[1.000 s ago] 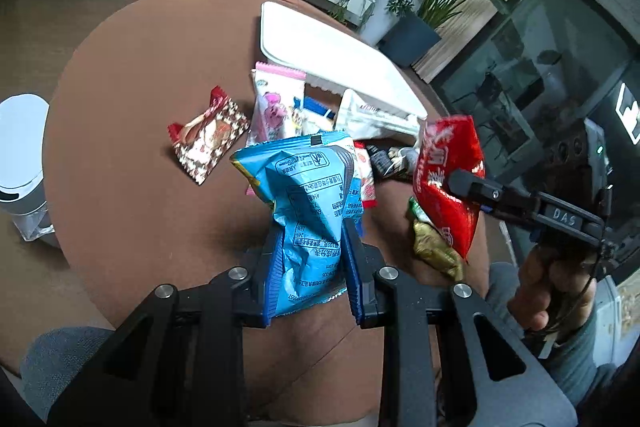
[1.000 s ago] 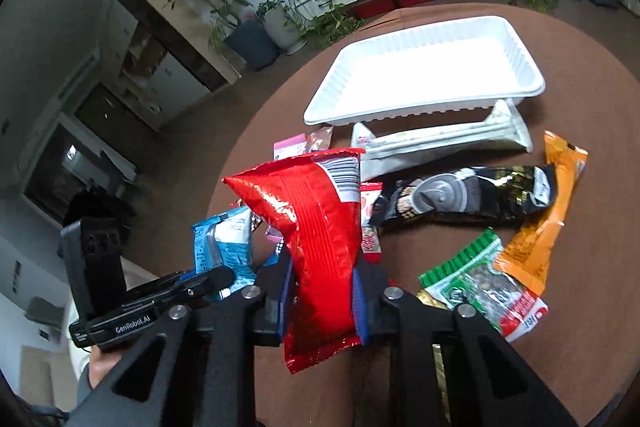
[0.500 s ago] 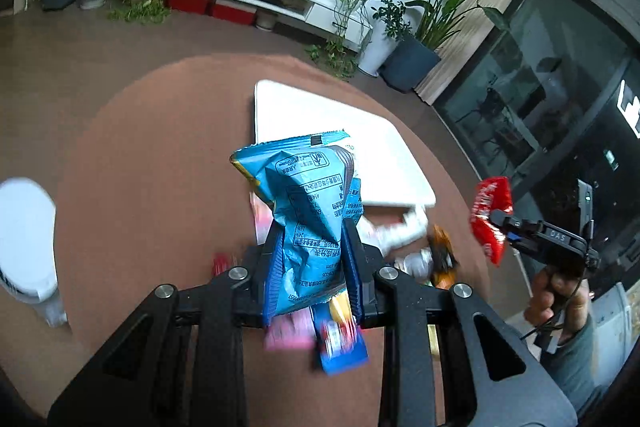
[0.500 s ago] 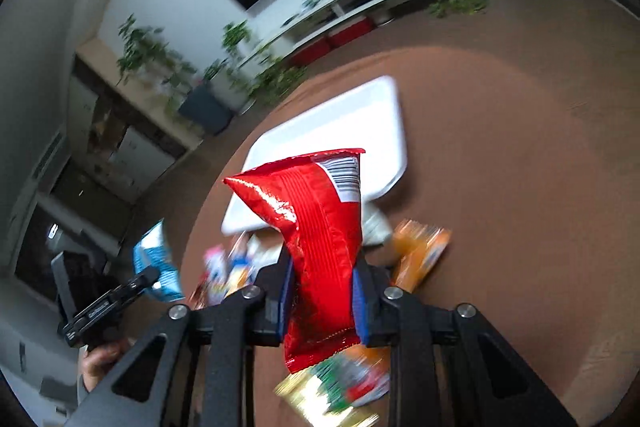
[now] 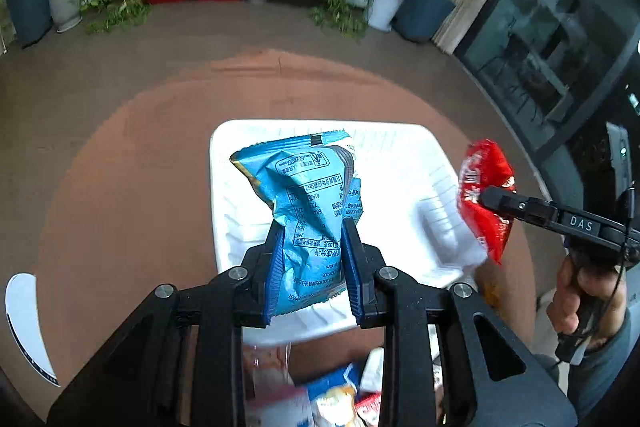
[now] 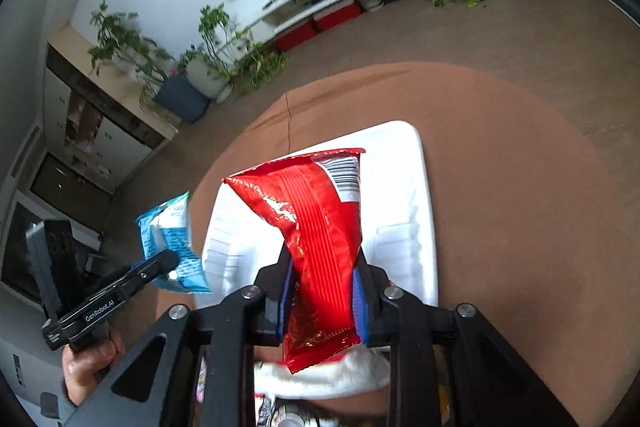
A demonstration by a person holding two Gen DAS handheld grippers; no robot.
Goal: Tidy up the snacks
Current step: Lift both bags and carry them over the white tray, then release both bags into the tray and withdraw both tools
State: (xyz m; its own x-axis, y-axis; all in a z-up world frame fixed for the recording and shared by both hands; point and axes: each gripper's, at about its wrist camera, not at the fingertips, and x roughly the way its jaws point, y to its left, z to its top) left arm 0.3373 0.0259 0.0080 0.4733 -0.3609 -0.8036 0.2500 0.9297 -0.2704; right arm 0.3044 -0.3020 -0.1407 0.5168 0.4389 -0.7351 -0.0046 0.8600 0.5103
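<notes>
Currently hovering over the round brown table point(image 5: 120, 187), both tongs above the empty white tray point(image 5: 400, 163), so a release should drop each pack in. My left gripper point(image 5: 310, 247) is clamping the blue snack bag point(image 5: 304, 195) low; my right gripper point(image 6: 322, 287) is pinching the red snack bag point(image 6: 316, 211). Loose snacks point(image 5: 332, 399) are lying near the tray's front rim.

Left wrist view. The left gripper point(image 5: 310, 259) clamps a crumpled blue snack bag point(image 5: 306, 203) between its blue-padded fingers point(image 5: 273, 269), held above the white ribbed tray point(image 5: 400, 195) on the round brown table point(image 5: 132, 187). At the tray's right edge, the right gripper point(image 5: 490, 197) pinches a red snack bag point(image 5: 482, 195), with the hand point(image 5: 580, 299) gripping its handle. Nearer the camera than the tray, several blurred snack packets point(image 5: 332, 399) lie on the table.
</notes>
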